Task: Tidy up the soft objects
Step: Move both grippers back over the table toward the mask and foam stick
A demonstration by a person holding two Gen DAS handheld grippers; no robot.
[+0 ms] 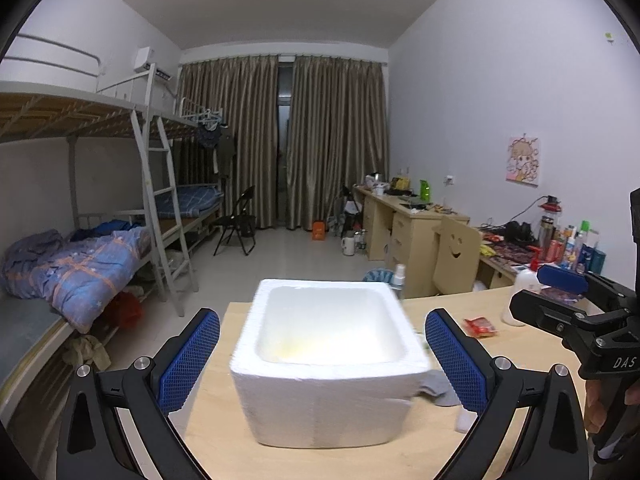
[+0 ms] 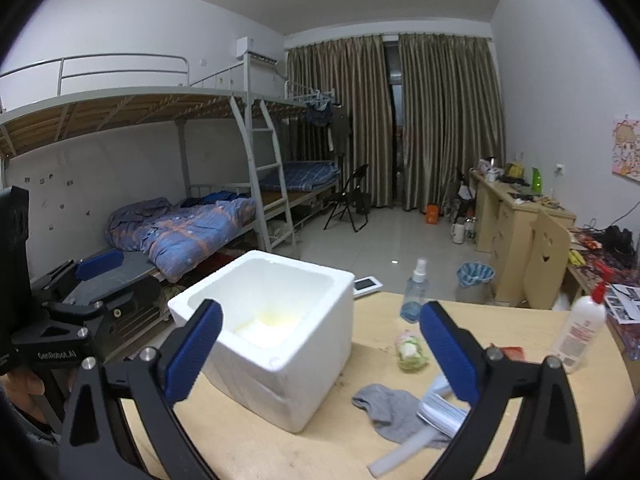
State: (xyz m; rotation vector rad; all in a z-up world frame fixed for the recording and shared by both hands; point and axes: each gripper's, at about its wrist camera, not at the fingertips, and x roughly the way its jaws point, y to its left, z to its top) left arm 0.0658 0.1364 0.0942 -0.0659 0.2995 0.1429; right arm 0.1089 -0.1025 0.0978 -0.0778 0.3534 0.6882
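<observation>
A white foam box (image 1: 320,404) stands open-topped on the wooden table (image 1: 224,452), holding nothing but a yellowish stain on its floor. My left gripper (image 1: 324,360) is open, and the box sits ahead between its blue fingers without touching them. The right gripper (image 2: 320,356) is open wide with nothing held; the box (image 2: 280,380) is ahead on its left. To the right of the box lie a grey sock (image 2: 384,408), a stack of pale masks (image 2: 440,404) and a crumpled green-white soft lump (image 2: 408,350). In the left wrist view the sock (image 1: 440,390) peeks out behind the box.
A clear spray bottle (image 2: 416,292), a white bottle with a red cap (image 2: 580,328) and a red packet (image 1: 480,326) stand on the table's far right side. A white strip (image 2: 404,452) lies near the front edge. Bunk beds are on the left, desks on the right.
</observation>
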